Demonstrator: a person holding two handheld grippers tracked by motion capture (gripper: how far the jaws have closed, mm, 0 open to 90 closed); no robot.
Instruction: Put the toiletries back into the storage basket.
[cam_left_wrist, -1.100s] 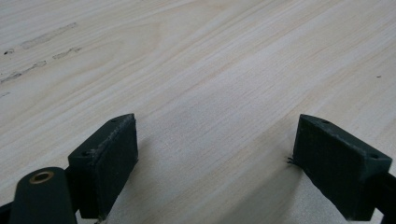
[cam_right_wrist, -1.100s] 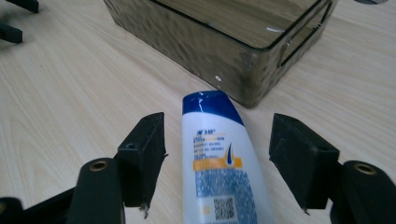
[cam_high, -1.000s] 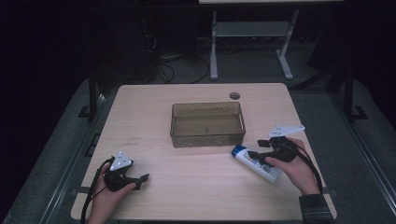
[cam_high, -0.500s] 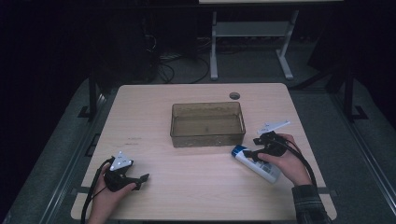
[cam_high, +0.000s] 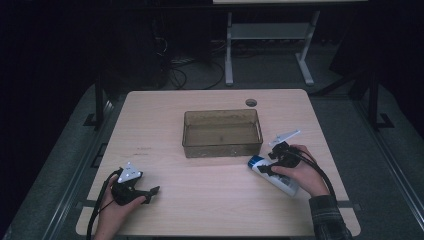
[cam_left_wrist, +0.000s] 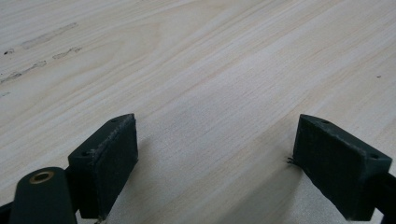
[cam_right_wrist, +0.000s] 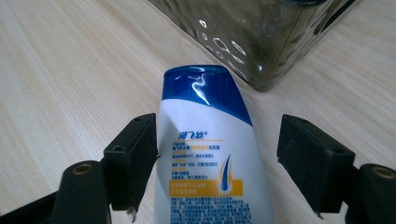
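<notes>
Beside the clear brownish plastic tub on the desk lies our white shampoo bottle with a blue cap. It looks light, glossy, squeezable, probably slippery, so we'd grip mid-body. Right tongs just widened, straddling it without pressing; left tongs gape empty.

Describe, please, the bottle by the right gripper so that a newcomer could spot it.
On the wooden table, find the clear brown bin. By its near right corner lies a white bottle, blue-capped, between the right gripper's open jaws.
</notes>
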